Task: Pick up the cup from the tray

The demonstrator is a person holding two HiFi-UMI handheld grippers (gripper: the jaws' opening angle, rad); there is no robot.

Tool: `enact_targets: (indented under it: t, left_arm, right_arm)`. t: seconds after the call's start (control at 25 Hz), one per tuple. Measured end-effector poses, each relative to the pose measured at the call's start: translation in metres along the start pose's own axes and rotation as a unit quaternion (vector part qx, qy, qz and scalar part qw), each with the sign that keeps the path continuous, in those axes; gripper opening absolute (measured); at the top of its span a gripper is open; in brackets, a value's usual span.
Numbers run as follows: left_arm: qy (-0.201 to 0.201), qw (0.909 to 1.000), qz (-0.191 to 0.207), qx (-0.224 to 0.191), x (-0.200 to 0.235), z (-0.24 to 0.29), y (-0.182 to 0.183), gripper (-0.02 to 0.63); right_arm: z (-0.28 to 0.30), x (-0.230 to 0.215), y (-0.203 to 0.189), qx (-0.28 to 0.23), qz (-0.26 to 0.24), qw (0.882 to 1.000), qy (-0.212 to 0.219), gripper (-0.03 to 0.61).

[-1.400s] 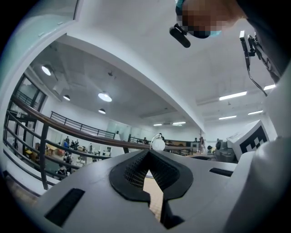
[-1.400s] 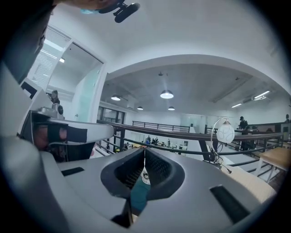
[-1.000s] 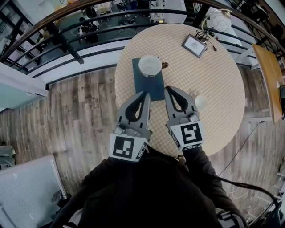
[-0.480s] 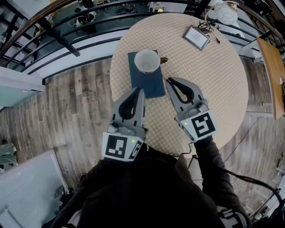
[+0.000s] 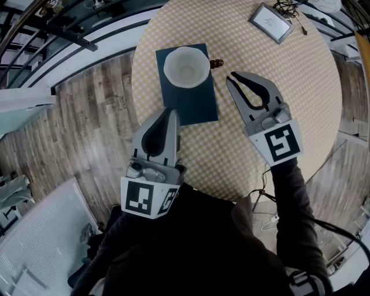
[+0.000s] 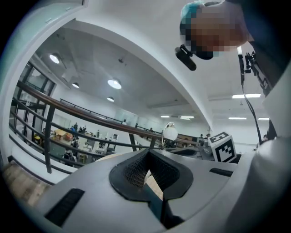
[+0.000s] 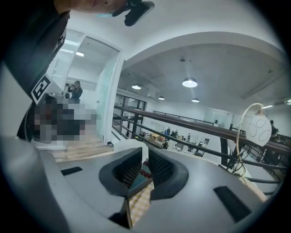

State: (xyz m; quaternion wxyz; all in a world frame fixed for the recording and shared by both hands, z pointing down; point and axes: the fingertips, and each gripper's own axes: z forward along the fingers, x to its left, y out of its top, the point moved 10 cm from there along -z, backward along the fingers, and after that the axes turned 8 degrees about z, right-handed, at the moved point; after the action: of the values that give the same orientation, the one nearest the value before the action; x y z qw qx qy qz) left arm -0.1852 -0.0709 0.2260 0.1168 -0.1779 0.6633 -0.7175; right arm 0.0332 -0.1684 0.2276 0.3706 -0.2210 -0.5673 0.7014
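A white cup (image 5: pixel 186 66) stands upright on the far half of a dark blue tray (image 5: pixel 196 107) on the round table (image 5: pixel 277 87). My left gripper (image 5: pixel 171 111) is shut and empty, with its tips over the tray's near left edge, just short of the cup. My right gripper (image 5: pixel 232 78) is also shut and empty, and hovers to the right of the tray, level with the cup and apart from it. In the left gripper view the jaws of the left gripper (image 6: pixel 148 154) meet. Between the closed jaws of the right gripper (image 7: pixel 144 154) a strip of the tray (image 7: pixel 136 182) shows.
A small brown object (image 5: pixel 217 62) lies against the tray's right edge by the cup. A framed card (image 5: pixel 272 22) and cables (image 5: pixel 295 8) sit at the table's far side. A black railing (image 5: pixel 75 37) runs behind, and wooden floor (image 5: pixel 92 115) lies to the left.
The right gripper has swung out to the right and forward alongside the tray. The left gripper has shifted to the tray's near left edge. Cup and tray appear larger.
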Motion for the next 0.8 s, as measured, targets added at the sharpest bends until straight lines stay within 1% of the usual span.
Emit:
enact_targets:
  t: [0.04,0.08,0.12,0.16,0.28,0.44,0.6,0.8]
  left_arm:
    - [0.004,1.0,-0.005,0.007,0.002,0.003,-0.005,0.005]
    - [0.007,0.9998,-0.009,0.014,0.004,0.006,-0.009,0.005]
    - [0.01,0.9996,-0.013,0.021,0.005,0.009,-0.015,0.005]
    - [0.013,0.9993,-0.018,0.029,0.007,0.011,-0.021,0.005]
    - [0.023,0.9977,-0.036,0.053,0.013,0.019,-0.039,0.005]
    - [0.038,0.9953,-0.052,0.073,0.019,0.028,-0.062,0.005]
    - [0.045,0.9932,-0.065,0.086,0.018,0.033,-0.073,0.005]
    - [0.052,0.9922,-0.067,0.091,0.026,0.042,-0.076,0.005]
  right_arm:
    - [0.007,-0.005,-0.006,0.008,-0.003,1.0,0.008,0.017]
    - [0.013,-0.009,-0.012,0.018,-0.005,1.0,0.019,0.048]
    - [0.019,-0.014,-0.019,0.03,-0.01,0.999,0.031,0.096]
    - [0.024,-0.018,-0.025,0.045,-0.02,0.998,0.044,0.118]
    - [0.038,-0.029,-0.045,0.089,-0.06,0.991,0.076,0.117]
    - [0.058,-0.042,-0.065,0.124,-0.072,0.985,0.1,0.118]
    - [0.071,-0.044,-0.074,0.134,-0.071,0.982,0.115,0.118]
    - [0.08,-0.048,-0.078,0.135,-0.08,0.978,0.135,0.109]
